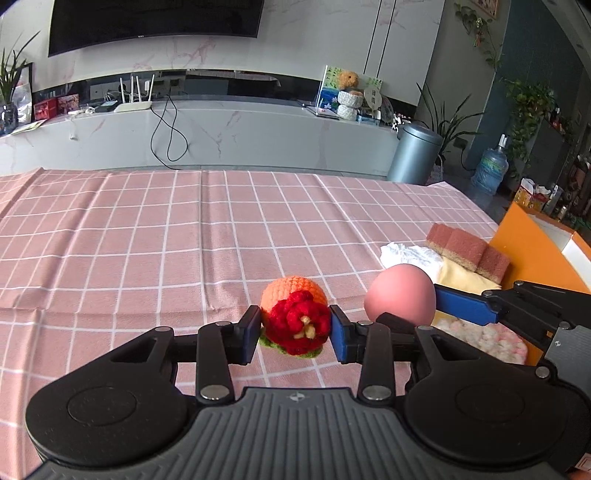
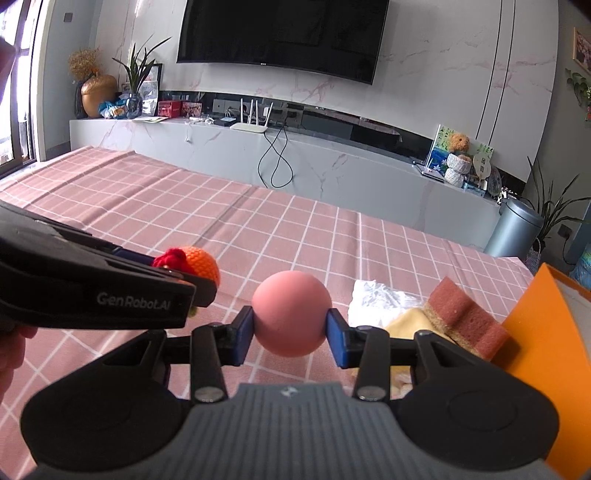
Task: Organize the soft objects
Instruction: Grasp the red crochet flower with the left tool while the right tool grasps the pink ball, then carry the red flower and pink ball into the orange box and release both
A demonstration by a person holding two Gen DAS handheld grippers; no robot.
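A wall television (image 2: 282, 35) hangs above a white router (image 2: 249, 126)

- The pink checked table (image 1: 147, 229) lies bare to the left and ahead of both grippers; passage there is unobstructed up to its far edge.
- On the right, a white cloth (image 2: 380, 299), a yellow cloth (image 2: 410, 323) and a sponge (image 2: 465, 317) crowd together against the orange box (image 2: 532, 332).
- The left gripper (image 2: 207, 286) and the right gripper (image 2: 290, 332) stand close beside each other; the gap between them is narrow.
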